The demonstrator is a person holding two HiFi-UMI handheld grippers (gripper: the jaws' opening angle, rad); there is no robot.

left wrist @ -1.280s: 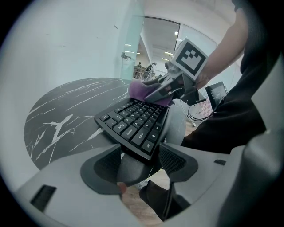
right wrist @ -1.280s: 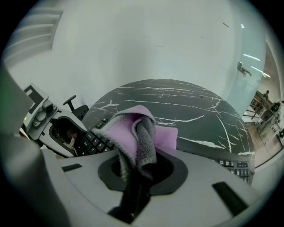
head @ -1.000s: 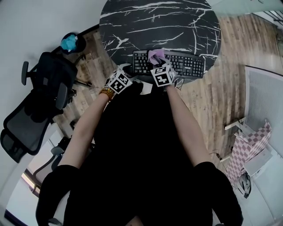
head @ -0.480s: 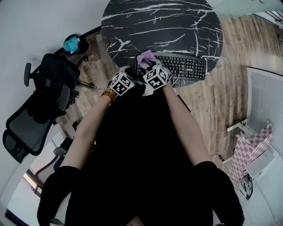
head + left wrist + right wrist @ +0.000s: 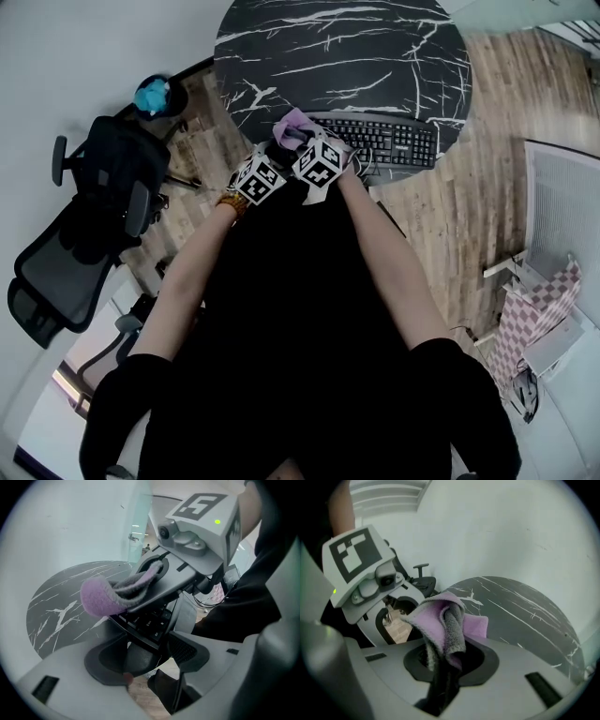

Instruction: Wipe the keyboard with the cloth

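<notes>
A black keyboard [image 5: 384,139] lies at the near edge of a round black marble table [image 5: 337,47]. My right gripper [image 5: 298,139] is shut on a bunched purple cloth [image 5: 291,122], which rests over the keyboard's left end. In the right gripper view the cloth [image 5: 440,620] rises out of the closed jaws of that gripper [image 5: 450,660]. My left gripper [image 5: 272,157] sits just left of it at the keyboard's near left corner. The left gripper view has the keyboard's corner [image 5: 150,623] between the jaws of the left gripper [image 5: 150,660], held, with the cloth [image 5: 98,597] above.
A black office chair [image 5: 94,206] stands on the wooden floor at left, with a blue object [image 5: 150,94] on a round stand behind it. A white slatted panel [image 5: 562,216] and a checked item [image 5: 534,309] are at right. The person's body fills the near side.
My right gripper has slid the cloth leftward along the keyboard to its left end. The left gripper has hardly moved.
</notes>
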